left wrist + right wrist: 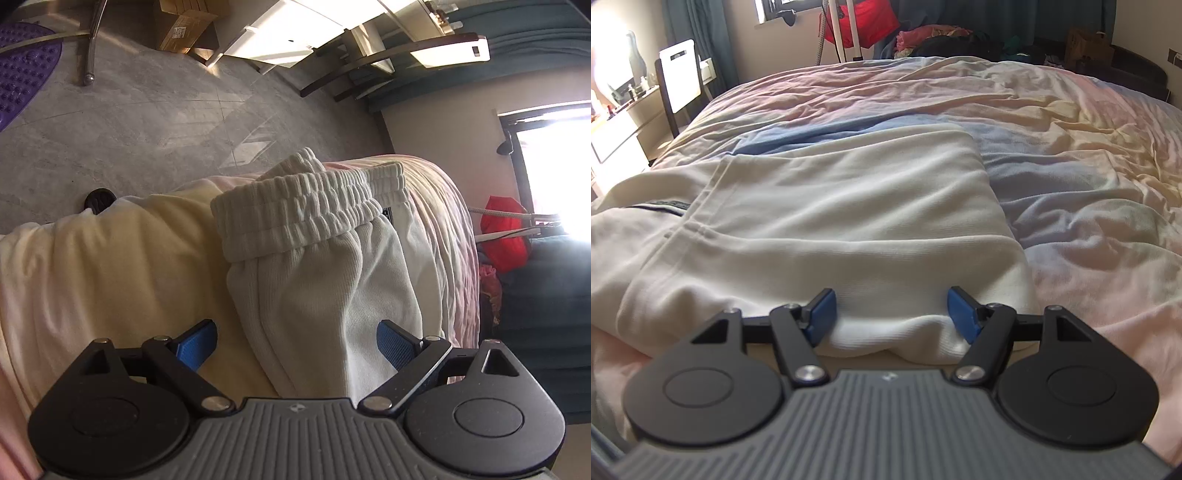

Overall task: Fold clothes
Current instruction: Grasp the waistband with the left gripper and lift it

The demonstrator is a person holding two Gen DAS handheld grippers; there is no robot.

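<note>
White sweatpants [317, 288] lie on the bed, their ribbed elastic waistband [295, 218] bunched up at the far end in the left wrist view. My left gripper [297, 343] is open, its blue pads on either side of the fabric near the camera. In the right wrist view the same white garment [849, 206] lies spread and partly folded on the bedsheet. My right gripper [892, 314] is open, its blue pads straddling the garment's near folded edge.
The pastel bedsheet [1071, 166] is wrinkled and covers the bed. A grey tiled floor [147, 122], a cardboard box [184, 26] and a chair [369, 62] lie beyond the bed edge. A red bag [864, 18] and a clothes pile [931, 37] sit behind the bed.
</note>
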